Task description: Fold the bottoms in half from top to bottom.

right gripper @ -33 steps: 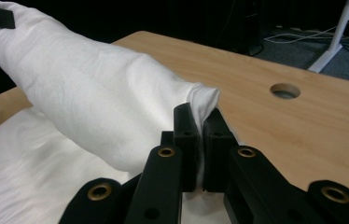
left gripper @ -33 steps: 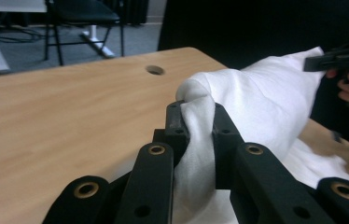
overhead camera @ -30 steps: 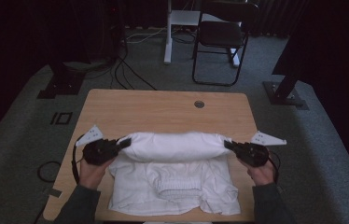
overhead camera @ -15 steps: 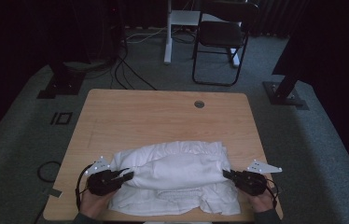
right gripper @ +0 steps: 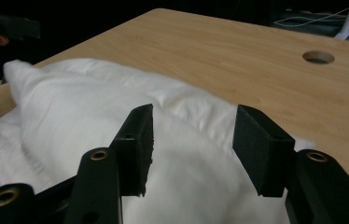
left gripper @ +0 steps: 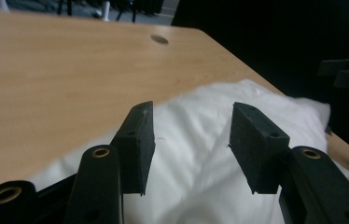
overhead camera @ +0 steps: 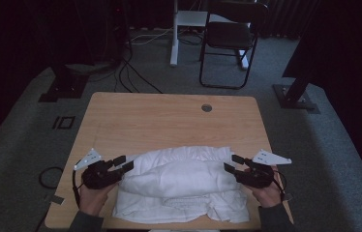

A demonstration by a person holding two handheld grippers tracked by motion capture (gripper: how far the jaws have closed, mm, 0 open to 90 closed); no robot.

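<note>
White towel [overhead camera: 181,188] is lying folded along the near edge of the table [overhead camera: 169,121]. We are seeing both sets of jaws just opening: left gripper [overhead camera: 125,164] and right gripper [overhead camera: 232,163] are releasing its ends, the fold completed. The far half is offering room.

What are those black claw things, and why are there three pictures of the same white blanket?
A person sits at a wooden table and holds a tool in each hand. Each tool is a gripper with two black jaws, a bit like big tongs. One picture comes from a camera up high, looking down. There you see the left gripper and the right gripper, one at each end of a folded white cloth. The other two pictures come from small cameras riding on the grippers, looking along their jaws. Both grippers have just been opening, with the cloth behind the gaps and nothing pinched, so the cloth just lies on the table.
</note>
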